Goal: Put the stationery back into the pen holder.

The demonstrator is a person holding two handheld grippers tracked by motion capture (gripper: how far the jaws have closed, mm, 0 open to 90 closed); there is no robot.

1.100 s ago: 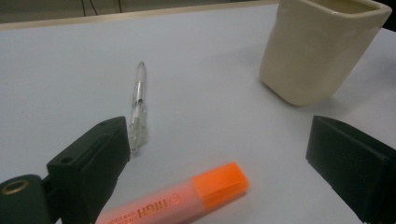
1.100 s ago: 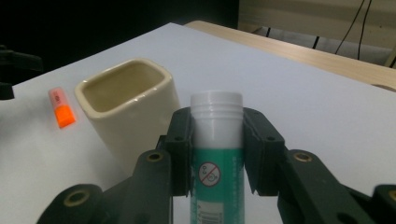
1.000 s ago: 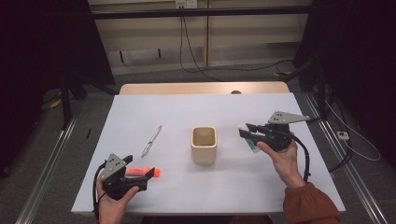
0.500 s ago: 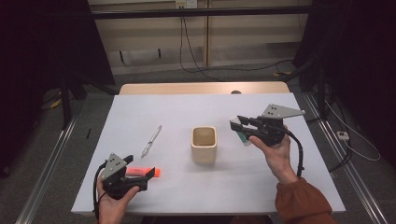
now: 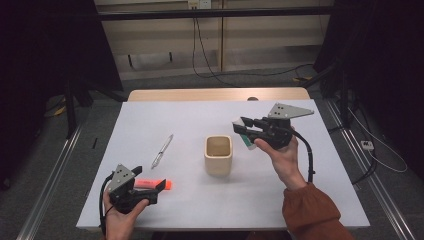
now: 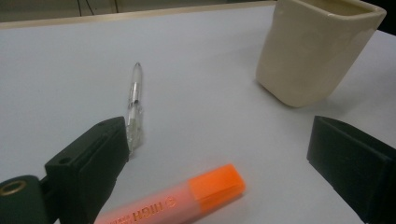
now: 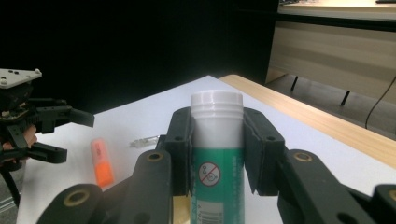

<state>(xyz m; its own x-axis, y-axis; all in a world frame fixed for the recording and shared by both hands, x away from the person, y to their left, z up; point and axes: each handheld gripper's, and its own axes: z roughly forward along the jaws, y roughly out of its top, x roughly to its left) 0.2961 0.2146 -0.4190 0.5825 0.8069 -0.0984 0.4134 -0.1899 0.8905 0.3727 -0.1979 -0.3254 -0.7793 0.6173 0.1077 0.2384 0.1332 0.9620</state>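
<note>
The right hand-held gripper (image 5: 245, 129) grasps a green glue stick (image 7: 216, 154), jaws clenched on its barrel below the white cap. Compared with a second ago, it is carried higher and nearer the cream pen holder (image 5: 218, 154), now just ahead of and below its jaws. Insertion appears imminent. The left hand-held gripper (image 5: 159, 186) rests released astride the orange highlighter (image 6: 187, 198); a clear pen (image 6: 134, 105) lies beyond.

The highlighter (image 6: 173, 198) is cut off by the bottom edge.

Lab recording bay, white table (image 5: 150, 125), dark curtains (image 5: 45, 60), floor cables (image 5: 210, 60)
</note>
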